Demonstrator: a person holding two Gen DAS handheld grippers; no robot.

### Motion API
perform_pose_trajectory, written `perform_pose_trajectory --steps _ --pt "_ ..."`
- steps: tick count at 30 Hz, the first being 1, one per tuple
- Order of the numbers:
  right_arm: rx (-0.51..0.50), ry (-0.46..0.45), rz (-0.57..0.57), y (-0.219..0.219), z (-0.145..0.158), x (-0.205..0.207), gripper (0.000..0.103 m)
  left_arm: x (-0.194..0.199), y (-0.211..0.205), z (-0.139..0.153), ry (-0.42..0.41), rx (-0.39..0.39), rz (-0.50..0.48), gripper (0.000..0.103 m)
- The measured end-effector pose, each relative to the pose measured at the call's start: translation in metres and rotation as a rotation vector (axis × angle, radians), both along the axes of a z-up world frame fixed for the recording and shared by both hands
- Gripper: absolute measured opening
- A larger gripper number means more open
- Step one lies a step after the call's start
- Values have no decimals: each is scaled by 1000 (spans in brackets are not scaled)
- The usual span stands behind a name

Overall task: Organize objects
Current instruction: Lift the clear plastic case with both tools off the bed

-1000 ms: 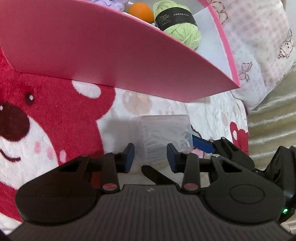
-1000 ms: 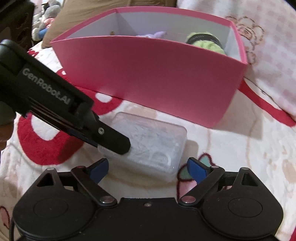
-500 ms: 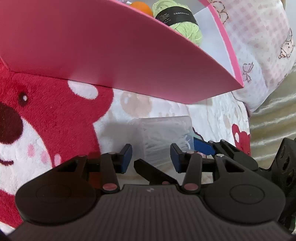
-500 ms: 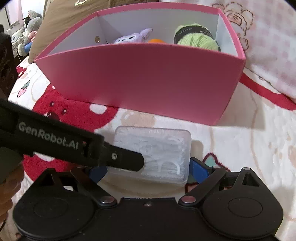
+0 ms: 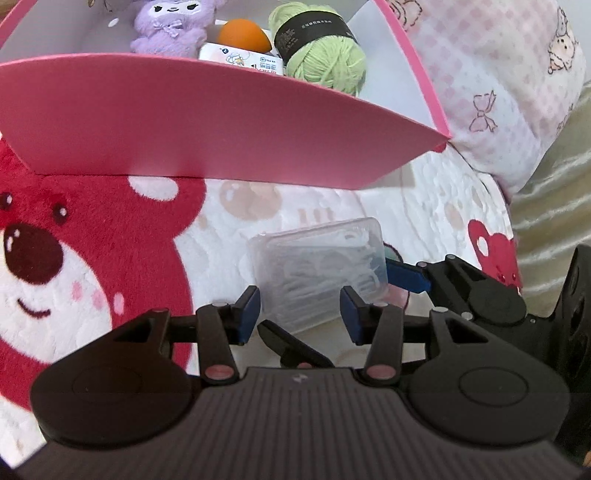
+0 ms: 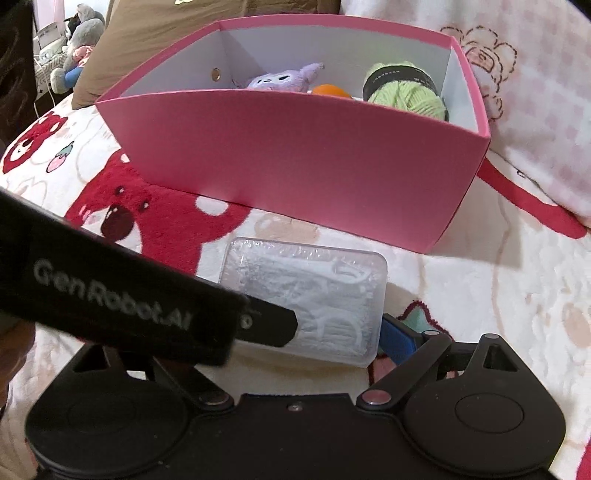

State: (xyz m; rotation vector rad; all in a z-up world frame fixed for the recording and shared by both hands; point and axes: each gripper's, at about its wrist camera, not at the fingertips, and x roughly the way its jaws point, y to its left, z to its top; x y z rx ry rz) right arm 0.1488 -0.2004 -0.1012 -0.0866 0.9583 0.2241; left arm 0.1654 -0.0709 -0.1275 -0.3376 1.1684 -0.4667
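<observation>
Case near box, spanned by right fingers, clamping unclear; left fingers released. Risk of slipping on lift: slick plastic, end-on hold.

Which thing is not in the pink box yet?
The clear plastic case of white floss picks. It lies on the bear blanket outside the pink box, while the purple plush, orange ball, green yarn sit inside.
</observation>
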Motion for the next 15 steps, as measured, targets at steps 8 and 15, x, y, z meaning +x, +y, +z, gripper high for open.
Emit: perform_pose_trajectory --steps 8,15 --pt "42 5 -34 -6 21 -20 96 -5 5 20 59 -3 -14 44" --pt "107 33 -34 -3 42 -29 96 -16 17 39 94 -9 -18 44"
